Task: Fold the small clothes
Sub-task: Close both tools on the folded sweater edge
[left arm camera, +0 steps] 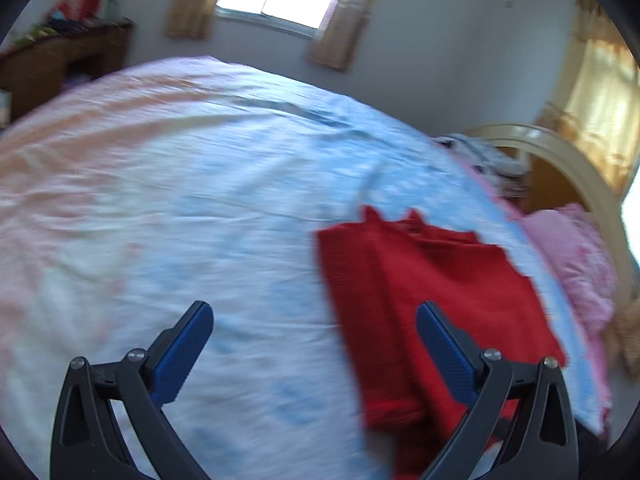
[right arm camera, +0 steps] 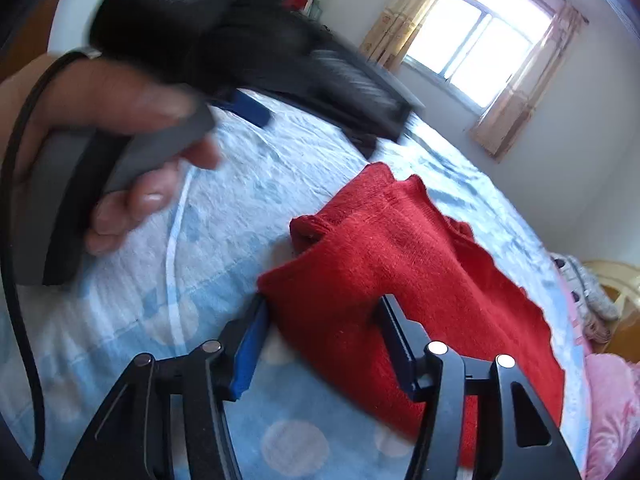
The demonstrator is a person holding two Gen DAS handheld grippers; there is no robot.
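A: Where is the red garment (right arm camera: pixel 400 280) lying?

B: On the bed (right arm camera: pixel 200 280), running toward two o'clock. The right gripper (right arm camera: pixel 320 332) is nearer, fingers spread around its near corner, not pinching.

A: And the left gripper (left arm camera: pixel 316 340)?

B: Hovering spread and empty, garment at its three o'clock.

Open bedsheet (left arm camera: pixel 180 200) left of red garment (left arm camera: pixel 420 300) — pink pillow (left arm camera: pixel 572 264) rightward

The left gripper (left arm camera: pixel 314 344) hangs wide open; the left hand (right arm camera: pixel 116 140) grips its handle; the right gripper (right arm camera: pixel 320 340) stands partly open.
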